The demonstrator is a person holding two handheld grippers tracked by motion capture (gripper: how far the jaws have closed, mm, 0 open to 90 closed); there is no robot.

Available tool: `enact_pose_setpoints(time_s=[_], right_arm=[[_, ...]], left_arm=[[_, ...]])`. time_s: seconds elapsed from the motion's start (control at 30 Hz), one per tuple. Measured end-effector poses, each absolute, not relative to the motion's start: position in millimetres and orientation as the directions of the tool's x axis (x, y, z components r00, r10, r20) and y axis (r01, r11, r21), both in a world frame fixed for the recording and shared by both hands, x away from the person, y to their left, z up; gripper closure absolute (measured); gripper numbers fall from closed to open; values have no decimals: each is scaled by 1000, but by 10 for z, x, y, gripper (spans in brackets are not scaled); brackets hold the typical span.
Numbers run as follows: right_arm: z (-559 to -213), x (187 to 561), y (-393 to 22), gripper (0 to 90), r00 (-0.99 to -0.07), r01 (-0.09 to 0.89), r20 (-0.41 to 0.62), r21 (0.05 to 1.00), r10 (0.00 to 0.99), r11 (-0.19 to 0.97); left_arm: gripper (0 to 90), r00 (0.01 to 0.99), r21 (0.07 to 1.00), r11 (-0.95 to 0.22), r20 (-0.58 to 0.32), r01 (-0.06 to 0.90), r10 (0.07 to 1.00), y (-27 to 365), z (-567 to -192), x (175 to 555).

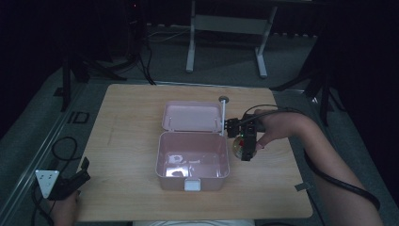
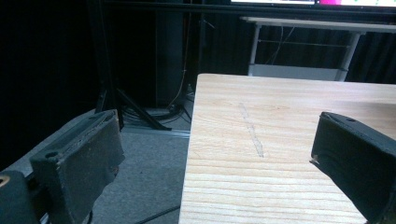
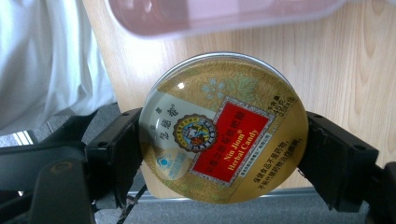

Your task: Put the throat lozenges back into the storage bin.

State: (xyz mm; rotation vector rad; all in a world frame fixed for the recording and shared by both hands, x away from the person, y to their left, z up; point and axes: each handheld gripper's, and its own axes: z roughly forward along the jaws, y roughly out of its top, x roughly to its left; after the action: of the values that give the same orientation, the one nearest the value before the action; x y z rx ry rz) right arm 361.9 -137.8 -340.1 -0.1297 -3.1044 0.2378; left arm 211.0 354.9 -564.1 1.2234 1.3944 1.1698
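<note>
A wooden table [image 1: 127, 141] stood in a dark room. In its middle sat a pink box [image 1: 193, 162] with the lid [image 1: 192, 116] open toward the far side. Just right of the box, the right gripper [image 1: 245, 147] squeezed a round candy tin [image 3: 223, 128] between both jaws. The left gripper [image 1: 70, 182] rested at the near left corner, jaws wide apart and holding nothing.

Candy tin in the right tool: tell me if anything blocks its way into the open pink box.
Nothing visible does. The candy tin sits clamped in the right tool just right of the pink box. The box's lid is flipped back, and only its right wall lies between.
</note>
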Motion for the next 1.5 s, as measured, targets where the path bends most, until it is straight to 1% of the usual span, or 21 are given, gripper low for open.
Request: enact_pose_setpoints(time_s=[0.3,0.33,0.4,0.63,1.13,1.5], right_arm=[[-3384,3598,-1006,200,-999,24,23,-139,27,990],[-3380,3580,-905,200,-1000,1,23,-138,4,990],[-3362,3565,-828,200,-1000,-8,21,-133,-5,991],[-3374,3553,-693,200,-999,-35,21,-130,-33,991],[-3777,3580,-598,200,-996,-59,70,-117,-51,991],[-4200,3630,-507,200,-992,-75,108,-125,-61,989]], left_arm=[[24,-88,990,61,-50,126,995,3556,-5641,2105],[24,-88,990,62,-51,127,995,3556,-5640,2105],[24,-88,990,63,-53,125,995,3557,-5641,2104],[24,-85,990,63,-52,123,995,3557,-5641,2102],[24,-82,990,64,-54,124,995,3558,-5641,2103],[24,-78,990,64,-55,123,995,3559,-5642,2103]])
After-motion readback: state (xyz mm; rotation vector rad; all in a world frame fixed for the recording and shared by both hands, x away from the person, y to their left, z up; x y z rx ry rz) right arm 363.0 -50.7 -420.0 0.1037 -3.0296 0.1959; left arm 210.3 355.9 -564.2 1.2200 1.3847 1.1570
